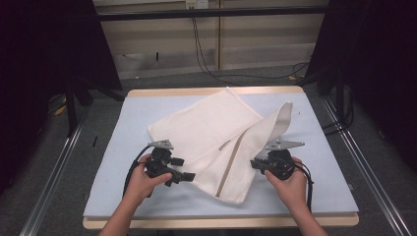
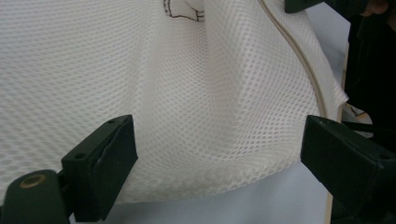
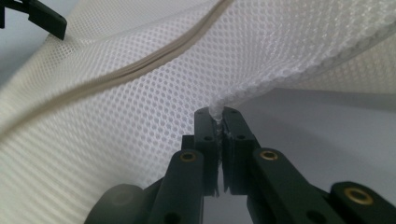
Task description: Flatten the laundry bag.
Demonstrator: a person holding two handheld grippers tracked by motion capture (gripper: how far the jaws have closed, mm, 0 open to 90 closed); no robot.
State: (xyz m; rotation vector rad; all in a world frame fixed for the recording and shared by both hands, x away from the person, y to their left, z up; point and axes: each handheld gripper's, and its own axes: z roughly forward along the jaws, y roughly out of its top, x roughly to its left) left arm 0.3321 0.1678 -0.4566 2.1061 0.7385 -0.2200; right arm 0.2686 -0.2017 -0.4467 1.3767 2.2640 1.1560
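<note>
The left tool stands spread wide at the near-left edge of the white mesh bag, its jaws on either side of the netting without pressing it. The right tool is pinched tight on the bag's right edge, lifting a fold. The bag lies on the blue tabletop between both tools, its long axis running diagonally from the near edge toward the far left.

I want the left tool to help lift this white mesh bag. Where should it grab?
Probably the near bottom edge of the mesh bag, approached level from the person's side: it bulges between the open left tool. The right tool pinches another edge.
</note>
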